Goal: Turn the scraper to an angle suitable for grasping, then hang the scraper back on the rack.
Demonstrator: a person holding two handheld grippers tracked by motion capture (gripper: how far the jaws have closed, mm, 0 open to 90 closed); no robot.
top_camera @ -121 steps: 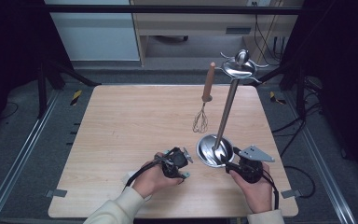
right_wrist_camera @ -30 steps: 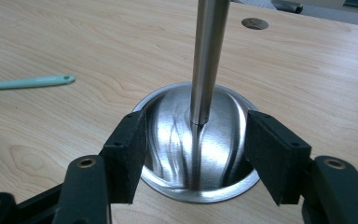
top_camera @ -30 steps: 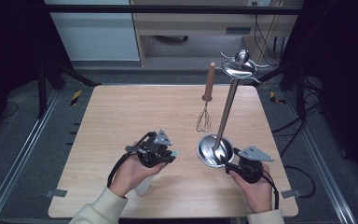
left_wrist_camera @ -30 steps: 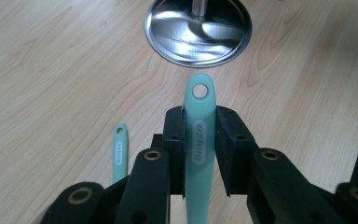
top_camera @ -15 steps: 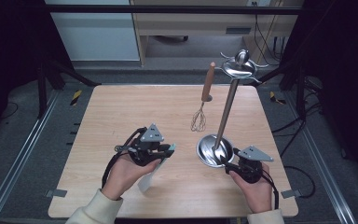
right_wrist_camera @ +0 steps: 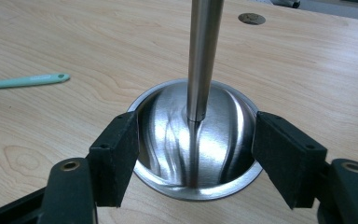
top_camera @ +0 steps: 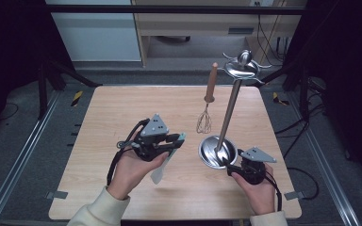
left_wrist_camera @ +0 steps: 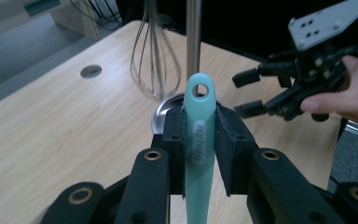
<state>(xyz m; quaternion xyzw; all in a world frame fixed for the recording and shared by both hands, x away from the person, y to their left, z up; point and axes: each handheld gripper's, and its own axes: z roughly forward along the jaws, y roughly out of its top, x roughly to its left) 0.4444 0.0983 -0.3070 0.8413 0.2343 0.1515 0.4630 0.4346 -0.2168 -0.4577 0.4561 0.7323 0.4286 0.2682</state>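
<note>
High view: person is working at light wooden table (top_camera: pixel 122 117) w/ tall steel utensil stand (top_camera: pixel 229 113), hook crown on top, round dish base.
Whisk: wood-handled wire whisk (top_camera: pixel 207 101) is already hanging off stand's crown, so one utensil looks done.
Left gripper (top_camera: pixel 175 140): jaws are pinching mint-green silicone spatula (top_camera: pixel 166 160) by handle, lifted off table, pale blade hanging toward person. Left gripper view is showing hang-hole end (left_wrist_camera: pixel 199 91) poking past pads, pointing at pole.
Right gripper (top_camera: pixel 227 163): jaws are standing wide either side of dish base rim (right_wrist_camera: pixel 198 186), near it, not clamping as far as visible; prob. bracing stand.
Left to do (judgement): spatula is well apart from crown; needs raising, hole threading onto free hook, then release.
</note>
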